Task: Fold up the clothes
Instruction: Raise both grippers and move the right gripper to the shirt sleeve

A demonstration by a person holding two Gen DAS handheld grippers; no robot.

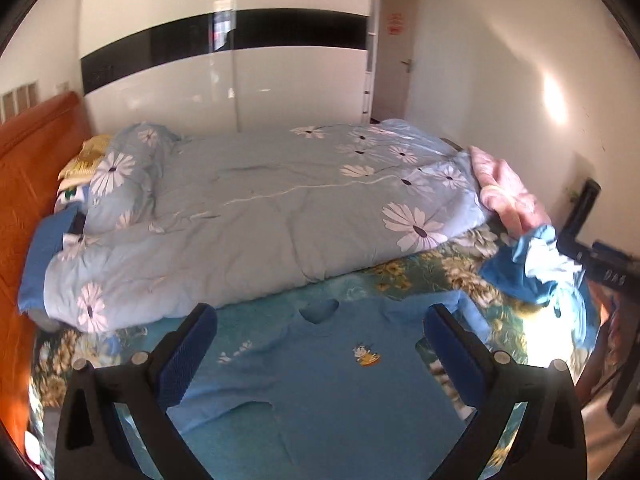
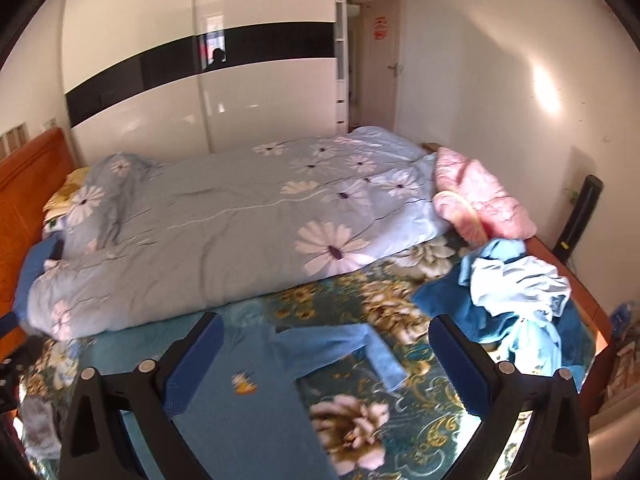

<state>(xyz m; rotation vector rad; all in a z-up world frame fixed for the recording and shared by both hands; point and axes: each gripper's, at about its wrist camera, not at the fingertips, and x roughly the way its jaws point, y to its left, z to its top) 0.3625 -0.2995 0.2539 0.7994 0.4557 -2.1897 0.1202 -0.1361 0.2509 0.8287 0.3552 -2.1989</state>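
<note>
A blue long-sleeved shirt (image 1: 320, 384) with a small cartoon print lies spread flat on the bed's floral sheet. My left gripper (image 1: 320, 320) is open and empty above its chest, near the collar. In the right wrist view the same shirt (image 2: 248, 412) lies at lower left, with one sleeve (image 2: 340, 346) stretched out to the right. My right gripper (image 2: 326, 330) is open and empty above that sleeve. A part of the right gripper shows at the right edge of the left wrist view (image 1: 600, 260).
A light blue flowered quilt (image 1: 260, 216) covers the far half of the bed. A heap of blue clothes (image 2: 516, 300) and a pink garment (image 2: 476, 200) lie at the right end. An orange headboard (image 1: 28, 184) stands at the left, a white wardrobe (image 1: 224, 92) behind.
</note>
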